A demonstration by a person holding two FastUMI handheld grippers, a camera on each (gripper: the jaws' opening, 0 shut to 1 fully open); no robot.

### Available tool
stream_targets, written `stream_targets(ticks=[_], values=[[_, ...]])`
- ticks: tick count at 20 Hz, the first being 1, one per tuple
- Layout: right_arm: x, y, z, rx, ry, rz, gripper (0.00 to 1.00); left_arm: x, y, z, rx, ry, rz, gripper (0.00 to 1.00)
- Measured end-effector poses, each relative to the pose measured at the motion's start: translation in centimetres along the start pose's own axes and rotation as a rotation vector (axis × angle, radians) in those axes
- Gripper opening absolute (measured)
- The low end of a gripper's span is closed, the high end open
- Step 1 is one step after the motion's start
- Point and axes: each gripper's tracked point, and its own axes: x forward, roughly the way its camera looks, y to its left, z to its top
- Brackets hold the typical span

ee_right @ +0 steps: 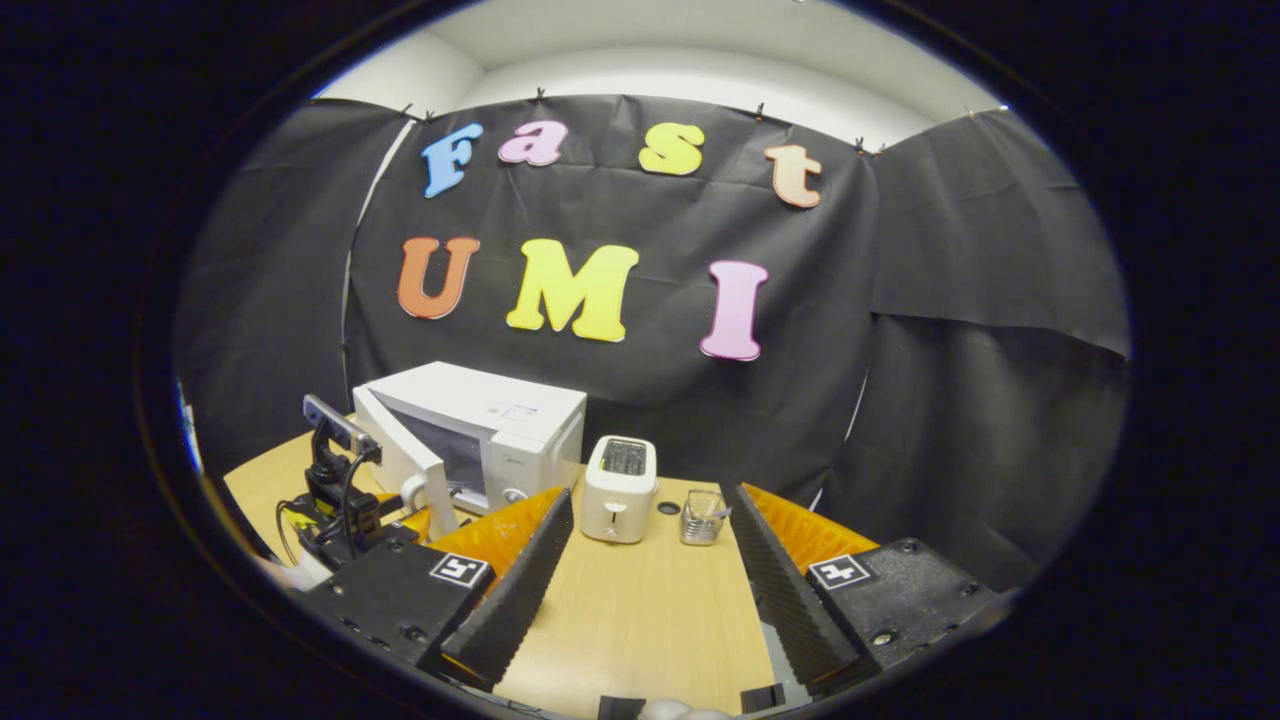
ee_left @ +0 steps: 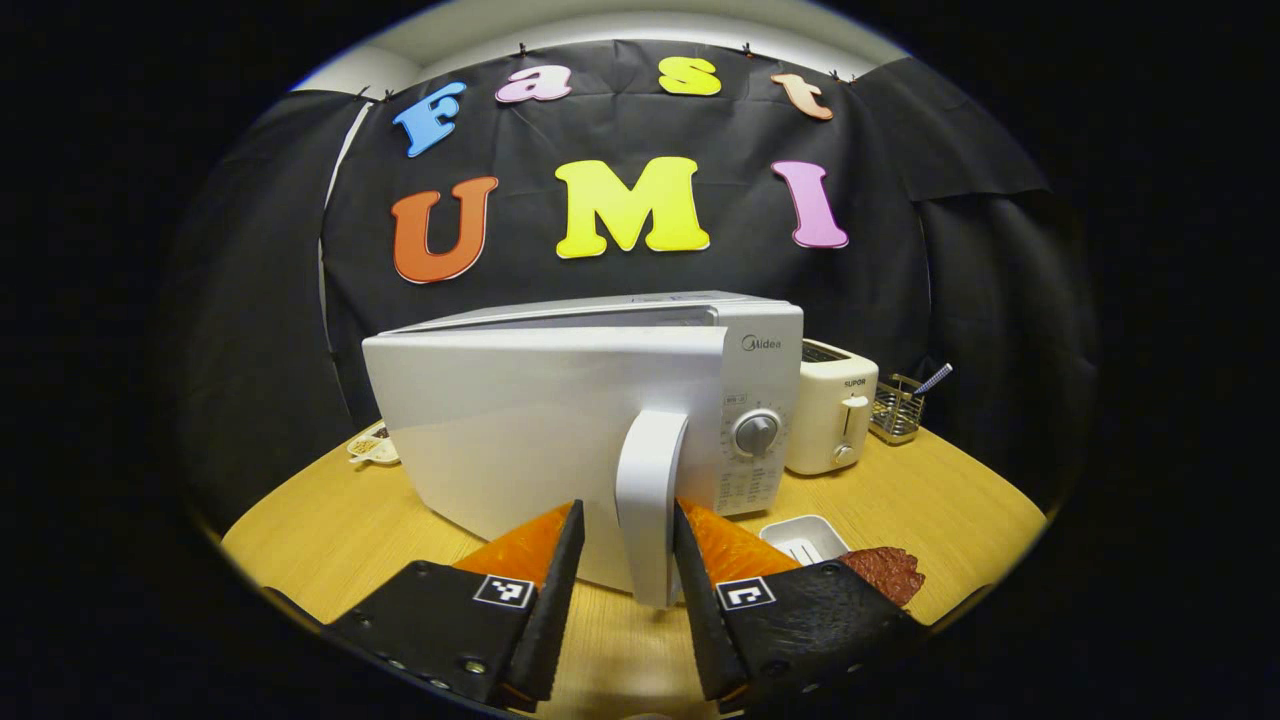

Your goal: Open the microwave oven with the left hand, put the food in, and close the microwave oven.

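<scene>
Left gripper view: door (ee_left: 540,430) hides the microwave's cavity; left tool (ee_left: 628,570) straddles its handle (ee_left: 648,500), contact unclear.

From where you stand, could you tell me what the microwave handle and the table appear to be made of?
Handle: probably plastic, smooth and pale with a soft sheen and moulded curve. Table: seemingly wood or wood-look laminate, light tan with faint grain and a matte finish.

From my feed: microwave oven (ee_left: 560,420) white, with a grey dial (ee_left: 757,434). Toaster (ee_left: 832,405) cream-white. Counter (ee_left: 920,500) pale yellow woodgrain. Small tray (ee_left: 803,537) white; beside it a reddish-brown textured piece of food (ee_left: 888,570). Wire basket (ee_left: 896,408) silvery metal.
</scene>
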Motion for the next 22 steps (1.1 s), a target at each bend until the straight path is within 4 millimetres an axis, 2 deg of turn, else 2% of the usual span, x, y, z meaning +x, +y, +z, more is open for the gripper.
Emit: stream_targets(ticks=[1,2,3,4,5,8,9,10,13,14,15,19,20,21,22], values=[[-0.1,0.0,0.1,0.004,-0.001,0.002,1.0,-0.2,0.2,0.1,0.016,-0.004,-0.001,0.47],[-0.1,0.1,0.0,0.009,-0.001,0.005,1.0,-0.3,0.5,0.3,0.012,-0.009,0.006,0.79],[-0.3,0.2,0.0,0.013,0.0,0.009,0.96,-0.7,0.8,0.4,0.001,-0.011,0.013,0.88],[-0.4,0.2,0.1,0.014,-0.004,0.012,1.0,-0.8,1.1,0.5,-0.009,-0.019,0.021,0.88],[-0.4,0.3,0.2,0.012,-0.006,0.013,1.0,-0.9,1.5,0.8,-0.011,-0.029,0.03,0.96],[-0.4,0.5,0.1,0.01,-0.008,0.024,1.0,-0.9,1.9,0.6,-0.012,-0.019,0.03,0.96],[-0.5,0.6,0.2,0.01,-0.009,0.028,0.96,-1.0,2.0,0.7,-0.01,-0.02,0.032,0.97],[-0.6,0.7,0.1,0.01,-0.009,0.031,1.0,-1.2,2.2,0.7,-0.008,-0.02,0.039,0.97],[-0.6,1.1,0.1,0.009,-0.008,0.047,1.0,-2.0,3.0,0.4,-0.019,-0.015,0.058,0.96],[-0.5,1.3,0.0,0.01,-0.008,0.053,0.96,-2.3,3.3,0.2,-0.023,-0.011,0.061,0.97],[-0.5,1.6,0.1,0.012,-0.009,0.059,1.0,-2.8,3.7,0.0,-0.023,-0.007,0.064,0.97],[-0.6,3.3,-0.2,0.022,-0.012,0.099,1.0,-5.3,5.7,-0.7,-0.007,0.011,0.085,0.97],[-0.7,3.9,-0.3,0.025,-0.015,0.111,0.96,-5.9,6.3,-0.9,-0.003,0.016,0.093,0.97],[-0.7,4.5,-0.3,0.029,-0.014,0.126,1.0,-6.6,7.0,-1.2,0.001,0.024,0.104,0.97],[-0.6,5.1,-0.4,0.029,-0.012,0.138,0.96,-7.2,7.8,-1.3,0.004,0.026,0.117,0.97]])
